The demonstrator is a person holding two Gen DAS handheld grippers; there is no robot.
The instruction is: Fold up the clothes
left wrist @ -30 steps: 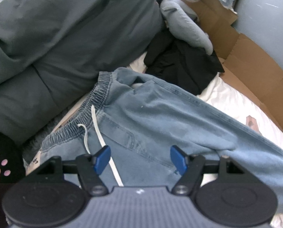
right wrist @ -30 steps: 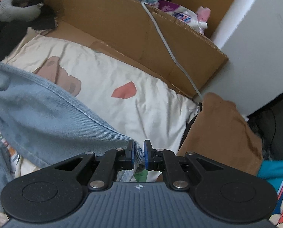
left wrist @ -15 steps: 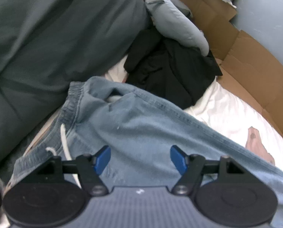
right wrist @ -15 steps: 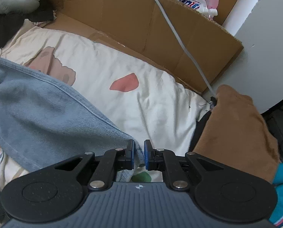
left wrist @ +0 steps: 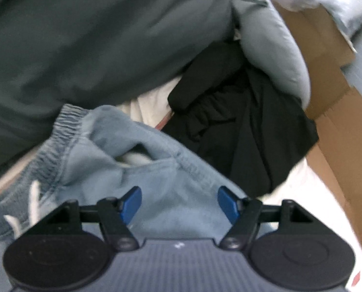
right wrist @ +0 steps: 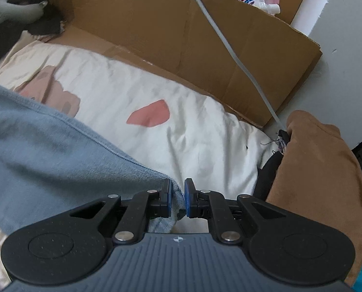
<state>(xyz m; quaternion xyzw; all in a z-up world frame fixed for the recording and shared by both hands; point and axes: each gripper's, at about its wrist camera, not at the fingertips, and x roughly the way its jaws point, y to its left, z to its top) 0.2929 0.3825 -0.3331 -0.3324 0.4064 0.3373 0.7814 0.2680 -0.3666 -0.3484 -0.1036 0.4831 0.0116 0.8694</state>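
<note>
Surroundings, left wrist view: a large dark grey-green quilt (left wrist: 88, 43) fills the upper left, its lower edge right beside the gathered waistband of the light blue denim trousers (left wrist: 156, 170). A heap of black clothing (left wrist: 241, 131) lies just beyond the trousers, with a pale grey padded cushion (left wrist: 271, 46) resting on its far side. Brown cardboard sheets (left wrist: 331, 102) line the right edge of the bed.

Surroundings, right wrist view: a cream bedsheet with pink printed patches (right wrist: 181, 131) lies bare beyond the trouser leg (right wrist: 47, 150). A folded brown cardboard wall (right wrist: 205, 39) stands along the far side of the sheet; a grey cable (right wrist: 232, 56) runs diagonally across it. A brown fleece cloth (right wrist: 322, 170) lies at the right, next to the sheet's corner.

Left gripper (left wrist: 179, 200): tilted steeply downward over the waistband area, blue pads wide apart, with denim below the gap and nothing pinched. The view is blurred.

Right gripper (right wrist: 177, 200): angled steeply downward, fingers nearly together and clamped on the hem edge of the trouser leg, which stretches away to the left across the sheet.
</note>
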